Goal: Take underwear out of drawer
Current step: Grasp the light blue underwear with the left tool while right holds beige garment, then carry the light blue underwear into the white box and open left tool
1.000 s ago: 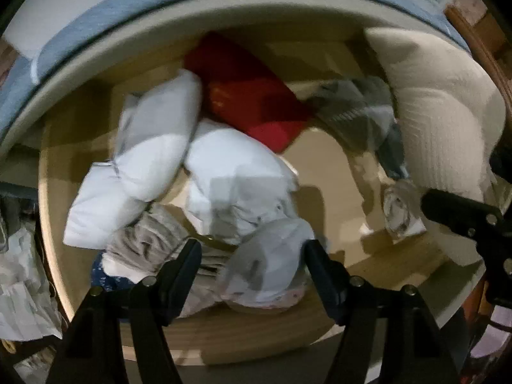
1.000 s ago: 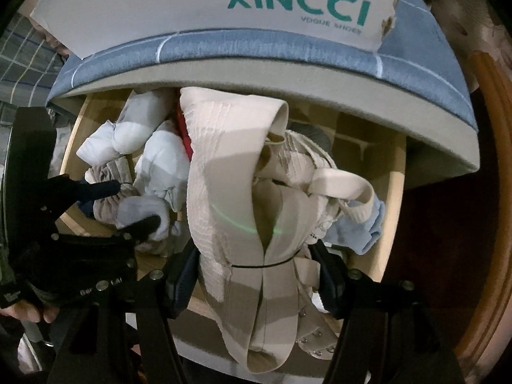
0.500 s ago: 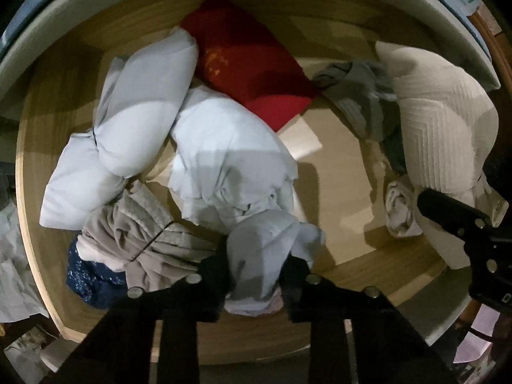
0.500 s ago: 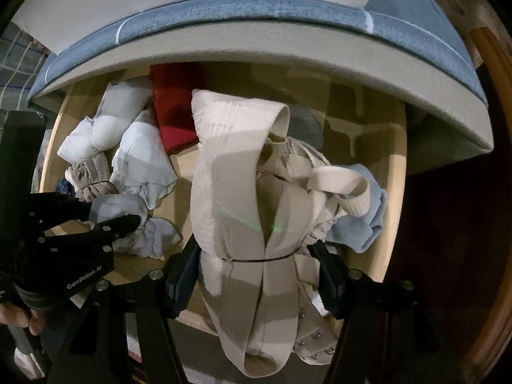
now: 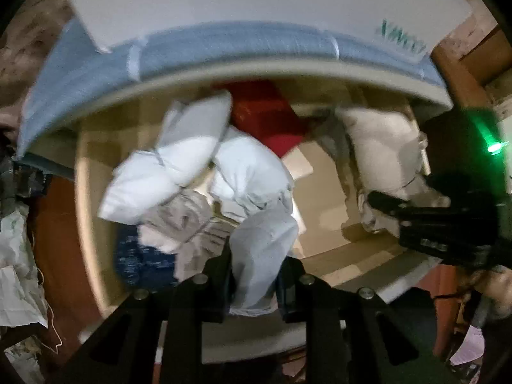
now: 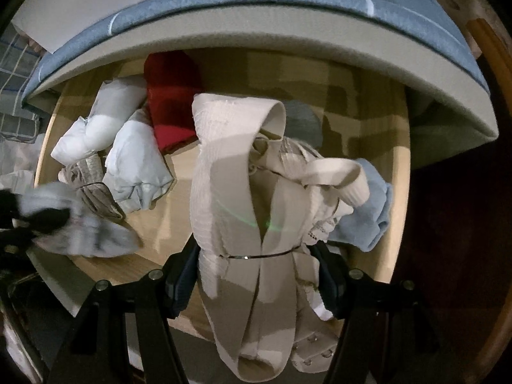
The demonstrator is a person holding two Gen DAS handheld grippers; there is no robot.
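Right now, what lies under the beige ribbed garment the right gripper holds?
Under the beige garment: a grey piece, a light blue one and bare drawer floor. Anything directly beneath its folds is covered.

Right hand-held gripper [image 6: 257, 272] clamps beige ribbed underwear [image 6: 224, 176] above wooden drawer [image 6: 393, 192]. Inside: red garment [image 6: 171, 108], white bundles [image 6: 134, 156], light blue piece [image 6: 371, 211]. Left hand-held gripper [image 6: 38, 220] blurred, grey cloth between fingers.

Teal lettering on the white box [image 5: 256, 9] above the drawer is too blurred to read.
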